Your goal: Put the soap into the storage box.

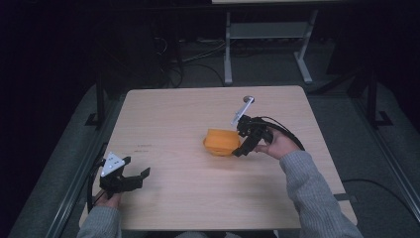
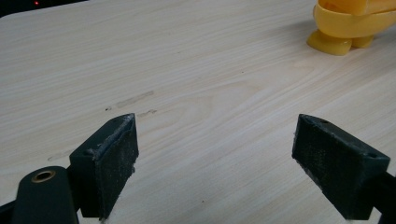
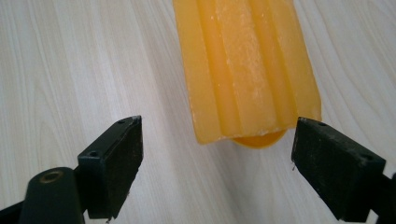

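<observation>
the orange ribbed piece [image 3: 247, 70] sits mid-desk [image 1: 173, 104], a bit toward the right edge. right gripper [image 1: 246, 142] is spread wide just beside it, nothing held. left gripper [image 1: 130, 177] idles wide near the front left corner. closing off-centre would probably shove it sideways rather than grab it.
</observation>
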